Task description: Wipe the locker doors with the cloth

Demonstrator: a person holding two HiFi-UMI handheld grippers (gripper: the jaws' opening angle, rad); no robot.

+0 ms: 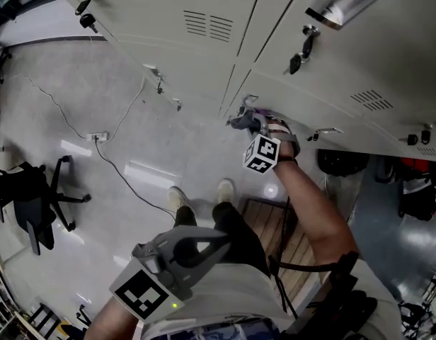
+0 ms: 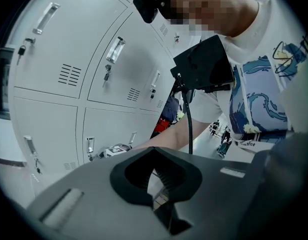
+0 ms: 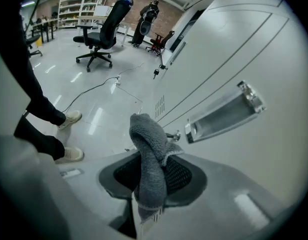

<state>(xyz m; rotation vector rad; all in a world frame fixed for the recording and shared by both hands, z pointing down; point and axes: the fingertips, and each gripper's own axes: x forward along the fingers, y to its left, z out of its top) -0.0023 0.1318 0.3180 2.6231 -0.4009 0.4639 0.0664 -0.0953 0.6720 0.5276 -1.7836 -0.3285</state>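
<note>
Clamping cloth [image 3: 148, 134] lengthwise, tip toward locker door [image 3: 244, 44] | right hand-held gripper [image 3: 153, 179] | left hand-held gripper [image 2: 156, 176] closed, empty

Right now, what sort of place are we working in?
Likely a locker area in an open workshop or lab: a bank of grey metal lockers, a polished floor with a power strip and cable, and office chairs near storage shelves.

- The grey polished floor [image 1: 69, 105] carries the lockers [image 1: 331, 41] along one side.
- A thin dark cable [image 1: 126, 178] trails across it from a white power strip [image 1: 98, 137].
- A black office chair [image 1: 34, 204] stands well apart from the lockers.
- Two pale shoes [image 1: 179, 198] stand near a slatted wooden board [image 1: 264, 222].
</note>
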